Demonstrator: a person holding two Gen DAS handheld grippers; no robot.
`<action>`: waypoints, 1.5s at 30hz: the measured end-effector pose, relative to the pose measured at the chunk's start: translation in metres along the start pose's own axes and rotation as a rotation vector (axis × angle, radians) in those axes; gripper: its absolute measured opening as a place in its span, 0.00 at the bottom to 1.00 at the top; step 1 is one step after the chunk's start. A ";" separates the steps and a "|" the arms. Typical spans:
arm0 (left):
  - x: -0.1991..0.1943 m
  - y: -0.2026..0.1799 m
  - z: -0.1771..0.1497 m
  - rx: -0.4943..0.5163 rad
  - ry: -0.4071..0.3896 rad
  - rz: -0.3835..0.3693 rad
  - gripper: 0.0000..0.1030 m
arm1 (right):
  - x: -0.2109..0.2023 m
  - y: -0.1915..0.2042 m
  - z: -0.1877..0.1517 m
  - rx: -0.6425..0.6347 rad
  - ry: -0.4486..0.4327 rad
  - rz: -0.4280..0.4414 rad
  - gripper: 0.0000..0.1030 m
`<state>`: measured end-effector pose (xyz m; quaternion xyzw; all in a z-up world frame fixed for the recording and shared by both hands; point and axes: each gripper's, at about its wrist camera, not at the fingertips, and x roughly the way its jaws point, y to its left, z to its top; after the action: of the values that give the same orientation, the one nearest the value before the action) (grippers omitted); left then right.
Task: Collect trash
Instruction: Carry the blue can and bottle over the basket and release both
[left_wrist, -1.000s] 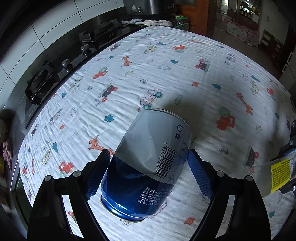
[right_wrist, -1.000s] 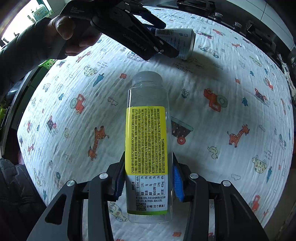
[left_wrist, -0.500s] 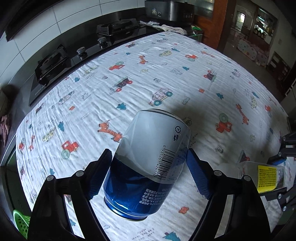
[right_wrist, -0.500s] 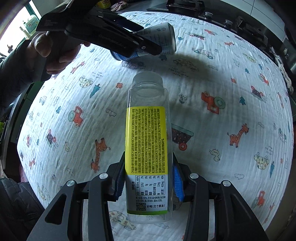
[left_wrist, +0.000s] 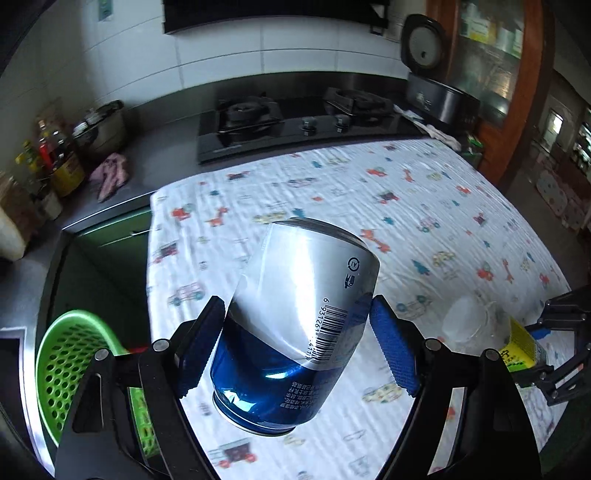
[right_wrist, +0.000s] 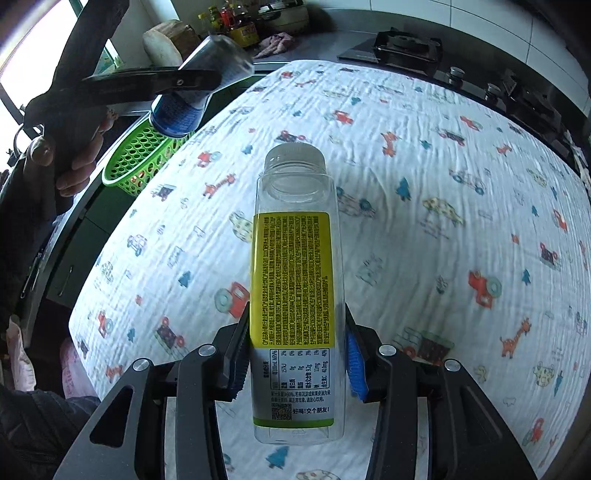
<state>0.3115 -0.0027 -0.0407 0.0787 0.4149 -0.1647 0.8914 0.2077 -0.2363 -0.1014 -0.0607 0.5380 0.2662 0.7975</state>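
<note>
The left hand-held gripper (left_wrist: 295, 347) grips the can (left_wrist: 295, 328) at mid-body, frame centre, near the green basket (left_wrist: 70, 354) at lower left. The right hand-held gripper (right_wrist: 295, 365) clamps the clear bottle (right_wrist: 297, 291). Both seem light, thin-walled, easily dented.

A home kitchen: gas hob (left_wrist: 295, 118), tiled wall (left_wrist: 258, 48), rice cooker (left_wrist: 432, 77).

Light: daylight from a blown-out window (right_wrist: 22, 74) at ten o'clock in the right wrist view.
Glare: bright streaks on the can (left_wrist: 295, 317).
Blur: the patterned cloth (left_wrist: 424, 206) is smeared; the can at eleven o'clock is soft.
Edges: fisheye bending, corners dark.
</note>
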 end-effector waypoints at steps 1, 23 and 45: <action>-0.009 0.016 -0.005 -0.019 -0.009 0.027 0.76 | 0.002 0.008 0.008 -0.011 -0.006 0.014 0.41; -0.020 0.293 -0.128 -0.486 0.133 0.190 0.49 | 0.087 0.210 0.184 -0.154 -0.067 0.185 0.41; -0.086 0.313 -0.174 -0.558 0.054 0.240 0.85 | 0.191 0.287 0.272 -0.013 -0.030 0.188 0.50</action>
<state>0.2478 0.3568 -0.0860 -0.1164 0.4556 0.0642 0.8802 0.3455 0.1807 -0.1044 -0.0110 0.5275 0.3444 0.7765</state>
